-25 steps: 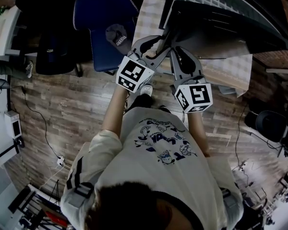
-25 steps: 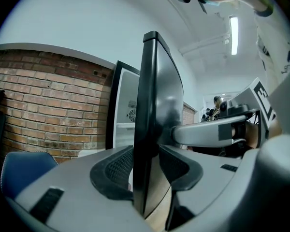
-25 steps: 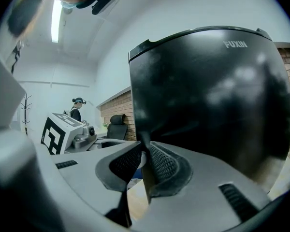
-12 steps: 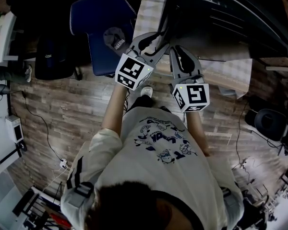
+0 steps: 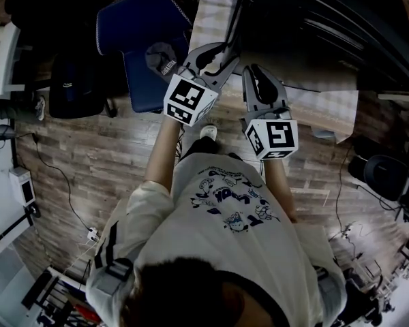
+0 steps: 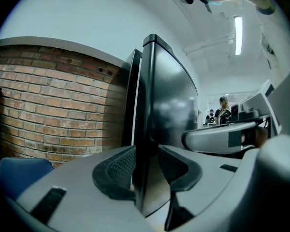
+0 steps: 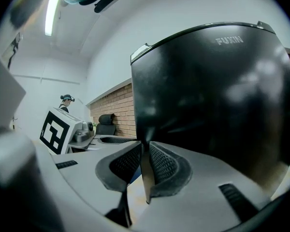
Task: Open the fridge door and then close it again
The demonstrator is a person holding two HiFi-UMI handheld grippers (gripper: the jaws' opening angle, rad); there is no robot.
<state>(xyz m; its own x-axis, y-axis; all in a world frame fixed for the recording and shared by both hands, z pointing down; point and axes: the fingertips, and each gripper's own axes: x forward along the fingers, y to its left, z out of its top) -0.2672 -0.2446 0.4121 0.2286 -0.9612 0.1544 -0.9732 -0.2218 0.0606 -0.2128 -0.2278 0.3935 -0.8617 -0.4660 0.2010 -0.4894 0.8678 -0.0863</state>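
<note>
Since a second ago both grippers have slid a little toward the top left of the head view, and the door's edge has gone with them. The white shelf grid that showed inside the fridge (image 5: 327, 26) has almost left the frame.

The left gripper (image 6: 145, 170) has the door (image 6: 169, 105) standing upright between its pads. The thick black edge fills the gap, with one pad against its side and the other against its glossy front (the jaws have just been closing on it and stand at a middling width).

The right gripper (image 7: 145, 167) is narrow, pinched on a thin lip of the same door's edge. The front panel, with a maker's name near its top, rises ahead of it and to its right.

In the head view the two grippers sit side by side with their tips at the door's edge, the left one a touch further forward.

Beyond the left gripper's left jaw a brick wall (image 6: 53, 105) runs behind the fridge. To that gripper's left stands a blue chair (image 5: 140, 26) with a cap (image 5: 162, 54) on its seat, on a wood floor (image 5: 88, 155). Well off to its right, people (image 6: 224, 108) stand under a ceiling light (image 6: 238, 28).
</note>
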